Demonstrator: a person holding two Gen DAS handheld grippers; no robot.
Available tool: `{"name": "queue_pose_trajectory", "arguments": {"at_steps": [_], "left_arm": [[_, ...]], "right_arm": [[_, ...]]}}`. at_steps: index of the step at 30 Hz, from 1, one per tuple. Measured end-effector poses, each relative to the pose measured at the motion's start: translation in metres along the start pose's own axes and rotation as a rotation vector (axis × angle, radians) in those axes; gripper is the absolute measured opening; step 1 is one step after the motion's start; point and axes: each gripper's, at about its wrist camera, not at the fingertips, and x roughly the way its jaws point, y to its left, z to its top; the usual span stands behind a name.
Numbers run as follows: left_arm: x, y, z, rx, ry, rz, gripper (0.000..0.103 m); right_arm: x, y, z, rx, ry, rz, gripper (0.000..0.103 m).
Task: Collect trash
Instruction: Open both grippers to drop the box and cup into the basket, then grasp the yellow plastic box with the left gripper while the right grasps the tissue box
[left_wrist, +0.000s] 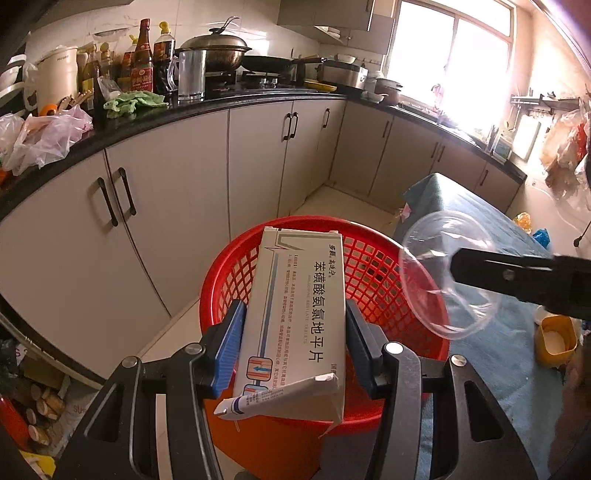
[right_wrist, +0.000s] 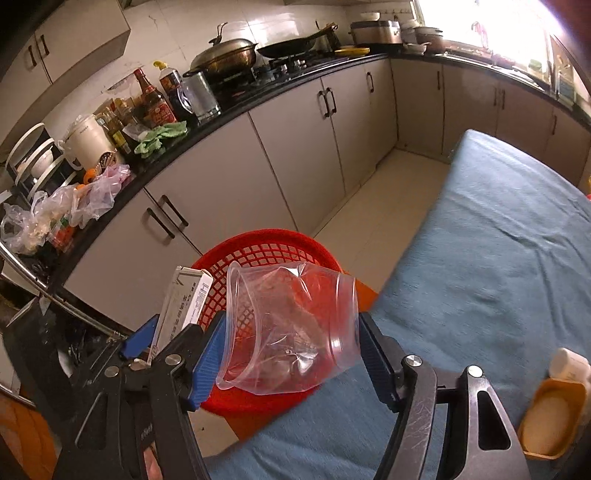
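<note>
Left gripper (left_wrist: 295, 347) squeezing a white box (left_wrist: 295, 314), a small tube (left_wrist: 280, 400) tucked at its near end. Right gripper (right_wrist: 291, 354) squeezing a clear cup (right_wrist: 291, 332) on its side. Just past both, a red basket (left_wrist: 369, 266) on the floor beside the blue table (right_wrist: 480, 240). Best to hold both right over the basket's mouth, then let go of 1 at a time.

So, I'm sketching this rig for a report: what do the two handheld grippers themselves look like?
Both look alike. The left gripper has black angular linkage arms with triangular cut-outs, joined by round silver pivot bolts, and its fingers carry blue ribbed pads. The right gripper has the same black frame, silver bolts, blue ribbed pads and some scuffing on the metal. No cables or sleeves show.
</note>
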Motion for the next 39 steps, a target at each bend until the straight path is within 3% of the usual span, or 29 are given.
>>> {"name": "queue_pose_trajectory", "arguments": {"at_steps": [5,12,16,26,31,33,39], "left_arm": [[-0.001,-0.003,0.001,-0.003,-0.008,-0.002,0.069],[-0.019,-0.009,-0.004,-0.021,-0.026,-0.024,0.07],[-0.035,-0.032,-0.015,0.013,-0.041,-0.056,0.071],[-0.044,-0.141,-0.053,0.21,0.015,-0.191,0.072],[-0.053,-0.199,-0.066,0.34,0.019,-0.246,0.073],[-0.057,-0.223,-0.069,0.393,0.007,-0.266,0.08],[-0.053,-0.288,-0.073,0.536,-0.024,-0.239,0.082]], "right_arm": [[0.009,-0.005,0.003,0.024,0.006,0.022,0.075],[-0.019,-0.02,-0.009,0.054,-0.034,0.039,0.075],[-0.049,-0.038,-0.033,0.071,-0.07,0.033,0.075],[-0.132,-0.117,-0.105,0.194,-0.154,-0.023,0.075],[-0.196,-0.183,-0.139,0.315,-0.262,-0.1,0.075],[-0.222,-0.209,-0.152,0.36,-0.314,-0.14,0.075],[-0.26,-0.268,-0.182,0.499,-0.378,-0.183,0.075]]}}
